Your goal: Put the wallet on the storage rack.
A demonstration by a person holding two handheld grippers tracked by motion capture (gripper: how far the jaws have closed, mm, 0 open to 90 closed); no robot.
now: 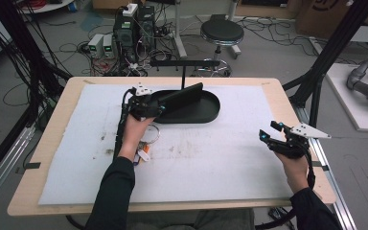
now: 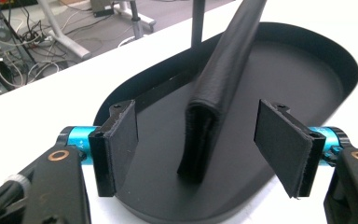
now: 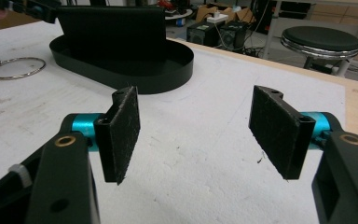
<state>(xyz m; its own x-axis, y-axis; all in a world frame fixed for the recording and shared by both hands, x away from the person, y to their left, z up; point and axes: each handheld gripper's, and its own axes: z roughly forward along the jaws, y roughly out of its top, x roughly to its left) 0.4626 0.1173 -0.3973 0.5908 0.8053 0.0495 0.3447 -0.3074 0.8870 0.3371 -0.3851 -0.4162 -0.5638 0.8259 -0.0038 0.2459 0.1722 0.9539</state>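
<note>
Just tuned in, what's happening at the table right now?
A person is working with two handheld grippers. The left gripper is at the black oval tray, with its jaws open on either side of a folded black leather wallet that stands on edge in the tray; the pads are not touching it. The right gripper is open over the white mat at the right, holding nothing. A key ring lies on the mat near the tray.

Key ring (image 1: 149,135) on white mat (image 1: 211,158), stool (image 1: 222,32) & PCs (image 1: 134,26) behind table
</note>
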